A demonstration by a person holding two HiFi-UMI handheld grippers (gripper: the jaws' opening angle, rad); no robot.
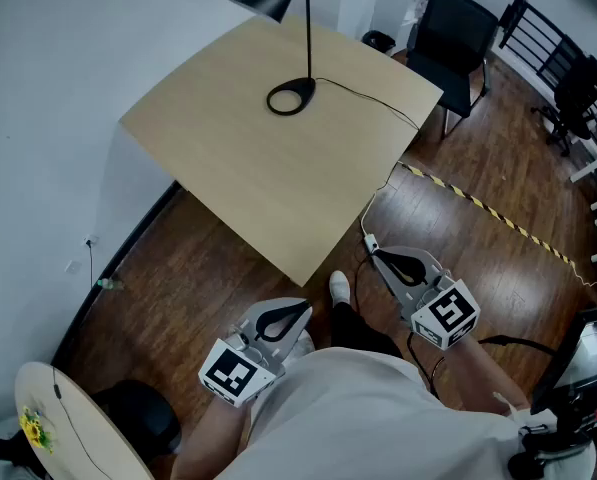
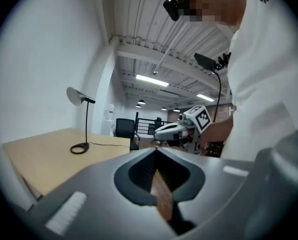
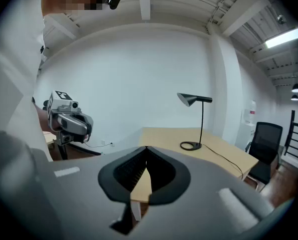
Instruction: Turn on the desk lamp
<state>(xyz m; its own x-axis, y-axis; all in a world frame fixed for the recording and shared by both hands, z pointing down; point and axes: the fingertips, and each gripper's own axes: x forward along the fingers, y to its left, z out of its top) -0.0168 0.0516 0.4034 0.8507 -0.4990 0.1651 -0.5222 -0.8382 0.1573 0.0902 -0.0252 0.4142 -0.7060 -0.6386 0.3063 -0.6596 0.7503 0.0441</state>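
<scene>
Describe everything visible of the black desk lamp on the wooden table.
The black desk lamp stands upright near the far end of the light wooden table. Thin straight stem, tilted cone shade, open ring base flat on the tabletop. A thin black cord runs from the base off the table's edge. No glow shows.

Desk lamp [image 1: 309, 40] on the far side of the table [image 1: 258, 178], chair [image 1: 456, 38] beyond its right corner

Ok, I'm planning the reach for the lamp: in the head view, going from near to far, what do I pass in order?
First the left gripper → right gripper → wooden desk → desk lamp's ring base → lamp's black shade.
</scene>
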